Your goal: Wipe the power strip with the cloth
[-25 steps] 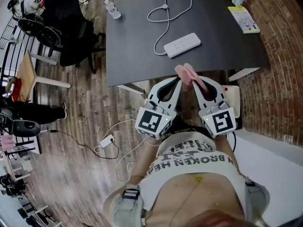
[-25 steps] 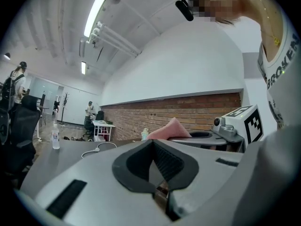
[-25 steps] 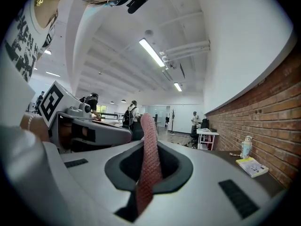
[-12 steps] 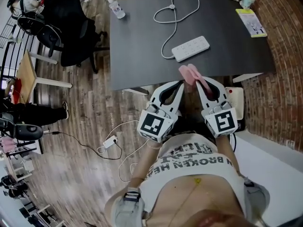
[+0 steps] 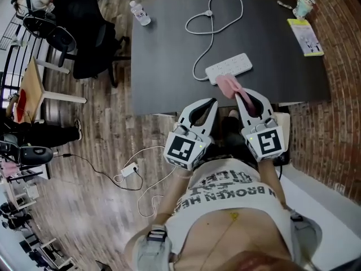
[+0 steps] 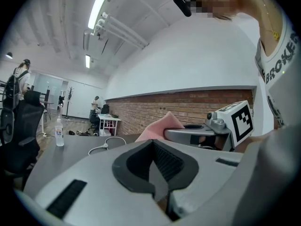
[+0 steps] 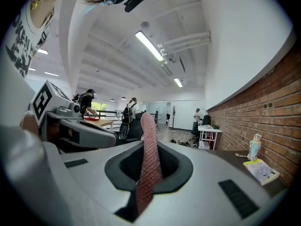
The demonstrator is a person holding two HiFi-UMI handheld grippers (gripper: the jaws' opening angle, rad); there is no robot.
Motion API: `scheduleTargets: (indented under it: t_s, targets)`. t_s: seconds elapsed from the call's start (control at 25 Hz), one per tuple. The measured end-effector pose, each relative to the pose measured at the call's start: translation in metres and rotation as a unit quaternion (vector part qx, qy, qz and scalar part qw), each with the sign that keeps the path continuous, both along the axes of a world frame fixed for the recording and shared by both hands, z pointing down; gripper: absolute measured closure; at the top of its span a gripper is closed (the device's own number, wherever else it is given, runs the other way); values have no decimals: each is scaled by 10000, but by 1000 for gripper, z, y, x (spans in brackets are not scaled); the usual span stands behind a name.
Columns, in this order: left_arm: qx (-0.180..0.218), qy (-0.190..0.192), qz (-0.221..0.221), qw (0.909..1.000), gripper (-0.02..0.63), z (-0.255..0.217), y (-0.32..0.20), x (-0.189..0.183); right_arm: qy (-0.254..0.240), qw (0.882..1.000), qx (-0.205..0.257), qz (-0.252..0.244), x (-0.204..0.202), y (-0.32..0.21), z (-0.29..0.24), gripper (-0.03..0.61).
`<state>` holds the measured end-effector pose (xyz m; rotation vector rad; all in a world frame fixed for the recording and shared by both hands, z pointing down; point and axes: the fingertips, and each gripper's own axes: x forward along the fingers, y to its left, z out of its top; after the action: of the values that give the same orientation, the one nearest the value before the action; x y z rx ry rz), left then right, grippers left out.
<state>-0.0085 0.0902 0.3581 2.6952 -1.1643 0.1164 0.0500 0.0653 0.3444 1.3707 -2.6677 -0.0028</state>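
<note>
Right gripper point(image 5: 241, 96): jaws clamped on a pink woven cloth point(image 7: 148, 160), which we see standing up between them in the right gripper view
Pink cloth, head view: free end point(image 5: 228, 84) sticks out past the jaw tips and overlaps the near edge of the power strip; we cannot tell whether it touches
White rectangular power strip point(image 5: 229, 68): lies flat on the dark grey surface point(image 5: 163, 55), near its front edge, just ahead of the right gripper
White cable point(image 5: 204, 22): runs from the strip's left end and loops toward the far side of the surface
Left gripper point(image 5: 211, 103): jaws closed together, nothing between them; we note it sits at the front edge of the surface, beside the right gripper and short of the strip
Other items: clear plastic water bottle point(image 5: 141, 13) at the far left corner; yellow booklet point(image 5: 307, 37) at the far right
</note>
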Motion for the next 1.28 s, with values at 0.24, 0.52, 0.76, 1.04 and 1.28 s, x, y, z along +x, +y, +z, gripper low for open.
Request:
scheduleTargets:
  t_s: [0.24,0.52,0.76,1.04,1.28]
  targets:
    - [137,-42,-117,9998,606,-14,-56,25,-16,9994,121,-330,14,-53,-13,561]
    - [69,-151,-337,9993,606,-14,-95,57,-15,9983,-67,-585,43,-92,-10,561]
    - [41,-279,-503,9983,606,-13,-117,82,-54,9967,-122,-806,65,-117,-9,561]
    - [23,-384,-571,9976,606,-5,-133,95,-114,9957,-45,-919,75,-133,-6,561]
    - [69,-332,-381,9987,606,-11,-151,84,-75,9970,-62,-764,67,-146,-4,561]
